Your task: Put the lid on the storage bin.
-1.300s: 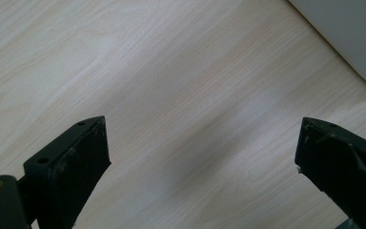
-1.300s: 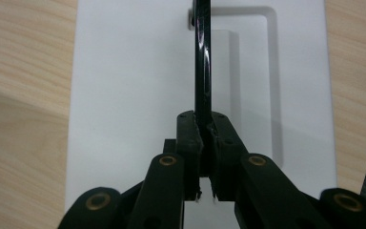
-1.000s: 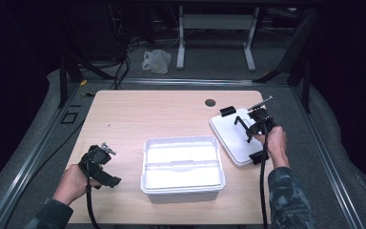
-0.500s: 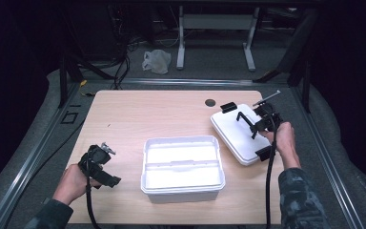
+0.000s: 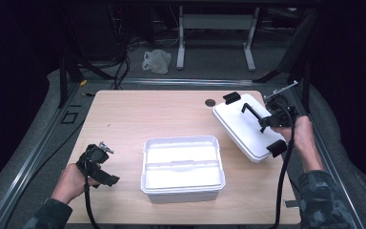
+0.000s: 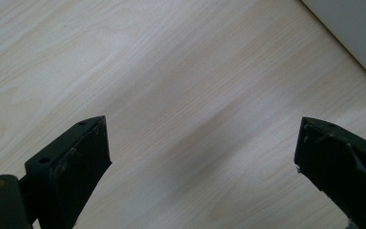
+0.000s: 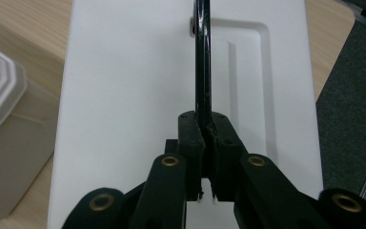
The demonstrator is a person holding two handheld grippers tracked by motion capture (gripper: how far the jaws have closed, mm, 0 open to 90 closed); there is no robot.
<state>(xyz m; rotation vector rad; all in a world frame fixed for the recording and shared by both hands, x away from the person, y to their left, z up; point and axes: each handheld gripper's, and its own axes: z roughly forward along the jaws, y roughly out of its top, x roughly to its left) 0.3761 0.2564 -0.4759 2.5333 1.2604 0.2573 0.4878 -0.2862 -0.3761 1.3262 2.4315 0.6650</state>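
White lid (image 5: 248, 125) with its black handle (image 7: 201, 57) sits tilted at the right edge of the wooden table (image 5: 162, 114), where your right gripper (image 5: 267, 123) has its jaws clamped tight on that handle. Black clips (image 5: 231, 98) mark the lid's two ends. Just left of it stands the open white container (image 5: 183, 168), a divider running across its inside. Your left gripper (image 5: 108, 177) rests low over bare wood near the front left corner, jaws spread wide and holding nothing. A dark round hole (image 5: 210, 102) shows in the tabletop behind the lid. No readable writing appears anywhere.
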